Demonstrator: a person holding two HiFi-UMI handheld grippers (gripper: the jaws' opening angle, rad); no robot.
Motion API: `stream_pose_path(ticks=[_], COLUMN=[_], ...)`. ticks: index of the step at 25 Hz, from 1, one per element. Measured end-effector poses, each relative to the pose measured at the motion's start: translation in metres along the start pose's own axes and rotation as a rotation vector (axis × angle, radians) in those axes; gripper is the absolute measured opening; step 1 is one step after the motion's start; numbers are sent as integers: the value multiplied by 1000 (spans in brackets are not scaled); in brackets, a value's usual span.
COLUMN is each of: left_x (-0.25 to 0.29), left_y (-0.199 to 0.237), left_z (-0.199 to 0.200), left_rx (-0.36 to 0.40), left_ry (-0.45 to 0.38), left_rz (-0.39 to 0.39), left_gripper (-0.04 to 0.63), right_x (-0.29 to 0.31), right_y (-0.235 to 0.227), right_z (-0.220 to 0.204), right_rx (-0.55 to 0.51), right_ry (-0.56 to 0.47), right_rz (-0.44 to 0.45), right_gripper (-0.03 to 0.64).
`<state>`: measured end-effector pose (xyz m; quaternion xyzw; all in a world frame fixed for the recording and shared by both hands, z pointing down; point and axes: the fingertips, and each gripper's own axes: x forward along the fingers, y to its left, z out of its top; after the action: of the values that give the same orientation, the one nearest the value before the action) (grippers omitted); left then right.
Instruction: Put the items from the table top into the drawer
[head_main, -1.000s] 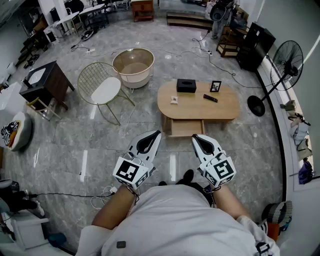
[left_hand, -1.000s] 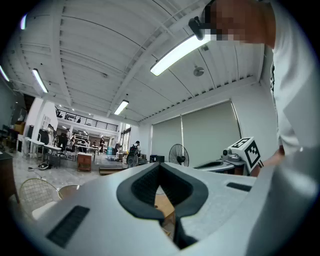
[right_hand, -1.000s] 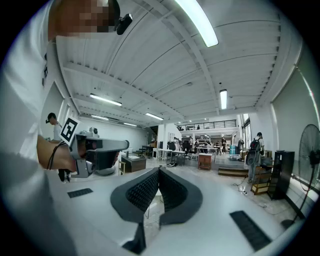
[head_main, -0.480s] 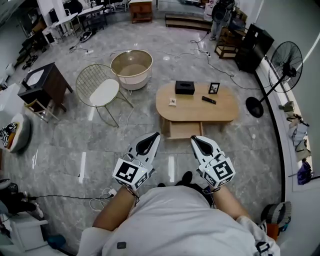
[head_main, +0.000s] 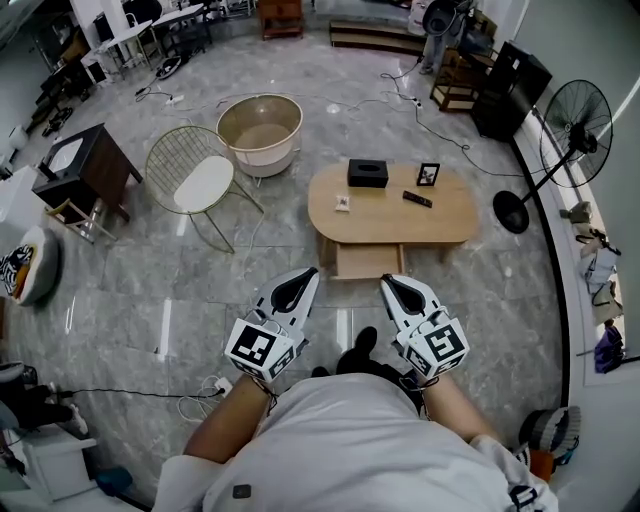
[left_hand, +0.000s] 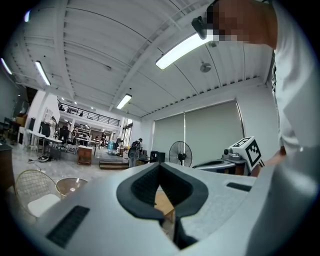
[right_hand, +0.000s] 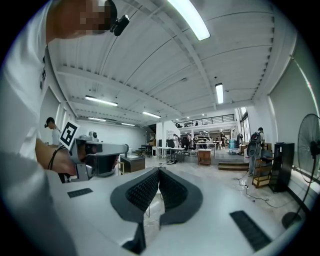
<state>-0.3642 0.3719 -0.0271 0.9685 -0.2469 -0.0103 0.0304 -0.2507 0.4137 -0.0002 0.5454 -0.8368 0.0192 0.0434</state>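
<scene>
a wire chair (head_main: 203, 183) stands beside a round tub (head_main: 262, 152), a pedestal fan (head_main: 574, 122) well apart.

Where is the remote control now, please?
In the head view, the remote control lies on the oval table, right of centre, just in front of the picture frame.

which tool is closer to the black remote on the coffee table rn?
Right. The right tool is short of the remote, slightly to its left; the left tool is farther left. Neither touches it.
</scene>
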Motion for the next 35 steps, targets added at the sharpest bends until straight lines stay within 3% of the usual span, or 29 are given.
stream_pose_path(ticks=[9, 24, 35], left_x=[72, 231, 284], left_y=[19, 19, 44], left_z=[-14, -25, -30], left_rx=[22, 24, 0], left_ry=[35, 65, 72], left_rz=[44, 33, -22], left_gripper=[9, 9, 9], right_x=[32, 45, 64], right_y=[-76, -237, -283], right_z=[-16, -20, -29], right_rx=[43, 49, 88], right_ry=[-16, 13, 28], right_rz=[35, 42, -19], right_gripper=[26, 26, 28])
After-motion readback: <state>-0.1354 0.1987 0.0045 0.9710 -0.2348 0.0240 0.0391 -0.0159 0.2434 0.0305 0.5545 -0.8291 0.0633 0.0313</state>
